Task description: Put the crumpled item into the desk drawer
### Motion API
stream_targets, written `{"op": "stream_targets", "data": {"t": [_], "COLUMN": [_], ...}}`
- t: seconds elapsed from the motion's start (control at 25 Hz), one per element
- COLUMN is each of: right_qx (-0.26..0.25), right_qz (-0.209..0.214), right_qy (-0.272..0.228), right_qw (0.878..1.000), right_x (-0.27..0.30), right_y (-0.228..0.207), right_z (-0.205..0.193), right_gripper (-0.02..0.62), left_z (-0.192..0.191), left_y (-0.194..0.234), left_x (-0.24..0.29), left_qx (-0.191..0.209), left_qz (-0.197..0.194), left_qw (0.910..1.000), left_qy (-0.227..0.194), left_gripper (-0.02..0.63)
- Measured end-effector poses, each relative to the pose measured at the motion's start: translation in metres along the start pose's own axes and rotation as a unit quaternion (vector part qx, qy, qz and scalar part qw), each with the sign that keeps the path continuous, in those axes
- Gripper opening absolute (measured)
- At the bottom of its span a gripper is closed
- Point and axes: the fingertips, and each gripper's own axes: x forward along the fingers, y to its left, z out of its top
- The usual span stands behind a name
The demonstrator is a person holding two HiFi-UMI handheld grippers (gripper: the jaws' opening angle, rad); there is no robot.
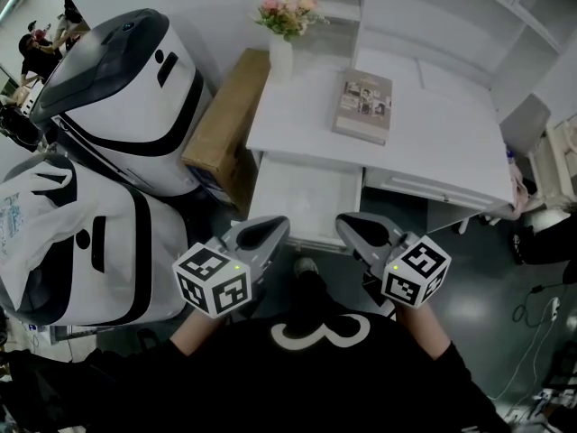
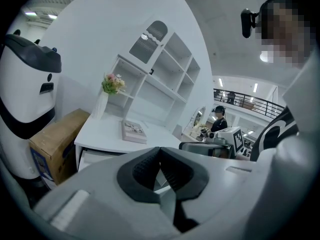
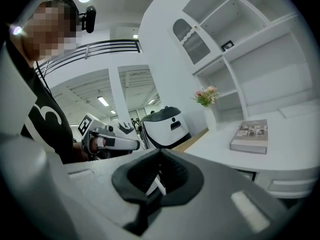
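Note:
The white desk (image 1: 433, 142) stands ahead of me with its drawer (image 1: 302, 197) pulled out at the front left. No crumpled item shows in any view, and the drawer's inside looks plain white. My left gripper (image 1: 270, 230) hovers just in front of the drawer, jaws shut with nothing between them (image 2: 160, 156). My right gripper (image 1: 356, 226) hangs beside it, about a hand's width to the right, also shut and empty (image 3: 160, 159). Both point at the desk front.
A book (image 1: 363, 105) lies on the desk, and a white vase of flowers (image 1: 281, 57) stands at its back left corner. A cardboard box (image 1: 225, 124) leans left of the desk, next to two large white-and-black machines (image 1: 126, 88). White shelves (image 1: 433, 7) rise behind.

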Motion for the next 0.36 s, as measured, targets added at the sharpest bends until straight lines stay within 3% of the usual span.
{"op": "stream_targets", "data": {"t": [0.36], "right_qx": [0.012], "right_qz": [-0.006], "right_qy": [-0.005], "right_qw": [1.000], "right_x": [0.005], "right_y": [-0.016], "right_z": [-0.001], "right_gripper": [0.002], "left_z": [-0.001], "left_y": [0.009], "left_x": [0.016], "left_qx": [-0.001], "left_qz": [-0.003], "left_qw": [0.9999], "left_qy": [0.011], "left_gripper": [0.009]}}
